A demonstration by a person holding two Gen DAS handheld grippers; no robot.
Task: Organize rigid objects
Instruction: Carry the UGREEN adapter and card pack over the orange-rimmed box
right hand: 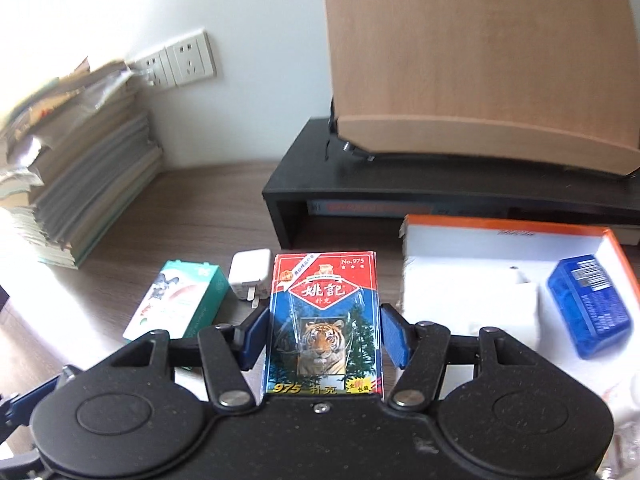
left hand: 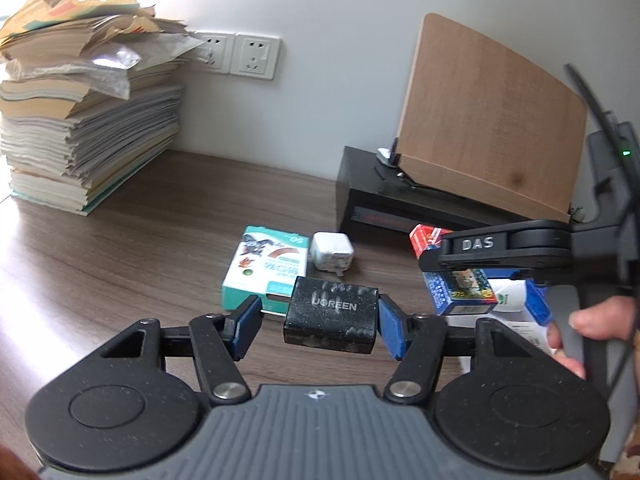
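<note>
My left gripper has its blue pads around a black UGREEN charger; a small gap shows on each side, so the jaws stand open around it. My right gripper is shut on a playing-card box with a tiger and holds it above the desk; that box and gripper also show in the left wrist view. A green and white box and a white plug adapter lie on the desk. A white tray with an orange rim holds a blue box.
A tall stack of books and papers stands at the left by the wall sockets. A black monitor riser with a wooden stand on it sits at the back right. The desk is wooden.
</note>
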